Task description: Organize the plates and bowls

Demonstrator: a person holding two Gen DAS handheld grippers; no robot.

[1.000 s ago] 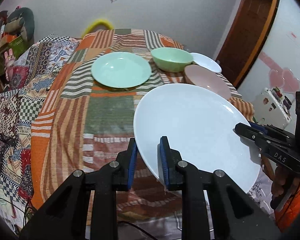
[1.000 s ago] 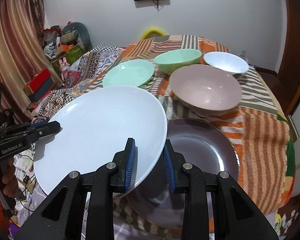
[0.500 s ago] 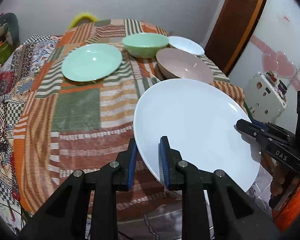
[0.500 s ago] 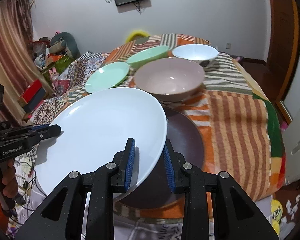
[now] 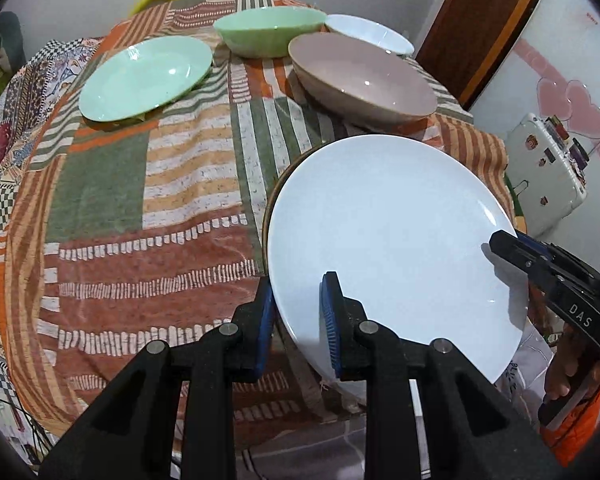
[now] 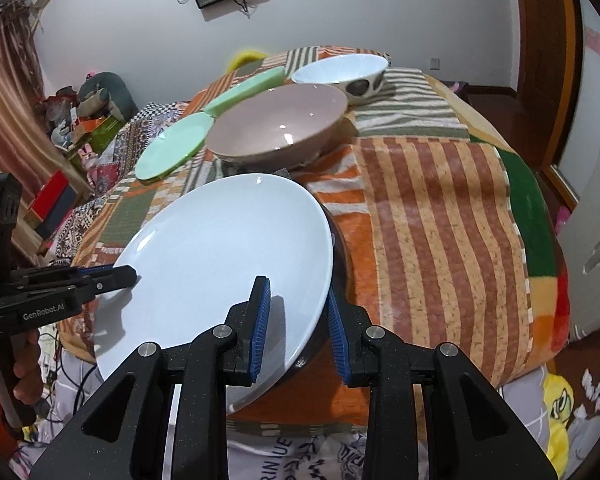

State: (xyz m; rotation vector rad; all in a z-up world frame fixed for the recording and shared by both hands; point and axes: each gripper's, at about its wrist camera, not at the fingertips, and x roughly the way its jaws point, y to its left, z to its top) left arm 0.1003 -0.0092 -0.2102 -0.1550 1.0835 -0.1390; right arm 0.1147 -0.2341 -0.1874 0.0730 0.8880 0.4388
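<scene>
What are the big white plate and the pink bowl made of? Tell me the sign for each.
White plate: looks like glazed ceramic or opal glass, given its smooth, glossy face with small highlights; melamine cannot be ruled out. Pink bowl: likely the same sort of glossy glazed ware, showing bright specular spots inside and a thin, even rim.

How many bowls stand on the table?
3: a green bowl at the far end, a white bowl right of it, and a pink bowl nearer, beyond the held white plate.
</scene>
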